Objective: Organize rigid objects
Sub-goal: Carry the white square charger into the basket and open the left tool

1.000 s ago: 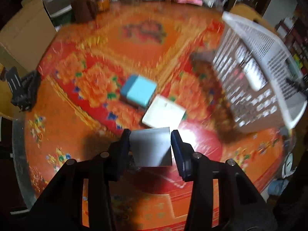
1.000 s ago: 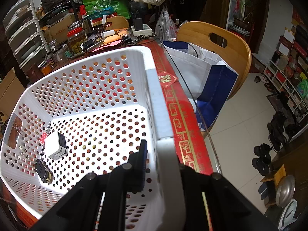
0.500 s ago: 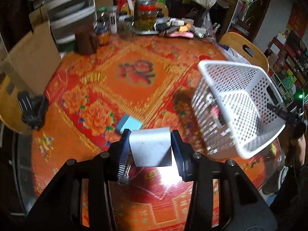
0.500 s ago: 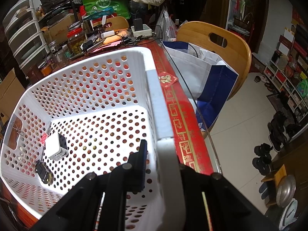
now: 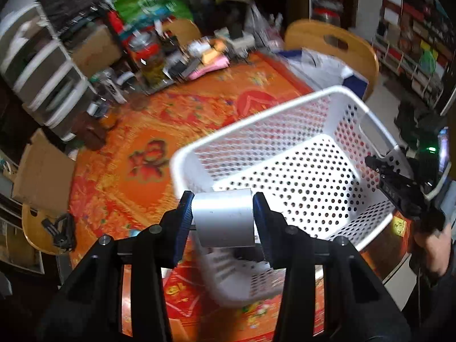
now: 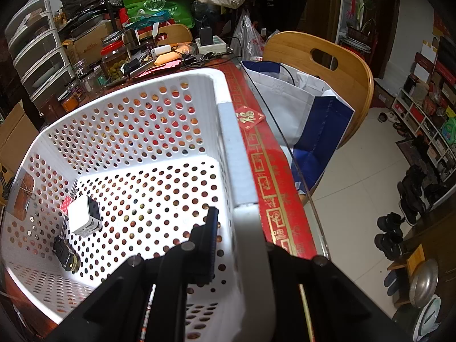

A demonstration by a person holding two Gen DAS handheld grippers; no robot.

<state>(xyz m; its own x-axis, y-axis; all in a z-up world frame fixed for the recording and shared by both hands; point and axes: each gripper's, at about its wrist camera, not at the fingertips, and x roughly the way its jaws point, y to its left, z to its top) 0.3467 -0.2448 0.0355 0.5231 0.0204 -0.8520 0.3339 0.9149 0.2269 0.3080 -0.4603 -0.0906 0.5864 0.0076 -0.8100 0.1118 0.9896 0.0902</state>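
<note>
My left gripper [image 5: 223,199] is shut on a silver-grey box [image 5: 223,222], held in the air over the near corner of the white perforated basket [image 5: 285,139]. My right gripper [image 6: 229,213] is shut on the basket's right rim [image 6: 228,142], one finger inside the wall and one outside. That same gripper [image 5: 399,188] shows at the basket's far side in the left wrist view. Inside the basket lie a white charger cube [image 6: 84,215] and a small black object [image 6: 65,252]. A binder clip [image 6: 25,193] hangs on its left wall.
The table wears an orange-red floral cloth [image 5: 148,171], with jars and clutter [image 5: 148,54] along its back. A wooden chair [image 6: 327,65] with a white and blue bag [image 6: 307,114] stands beyond the glass table edge. A cardboard box [image 5: 42,171] is at the left. A hand [image 5: 433,250] holds the right gripper.
My left gripper rose and swung right with the silver box, from above the blue and white boxes on the cloth to over the basket. The right gripper and the basket kept still.
</note>
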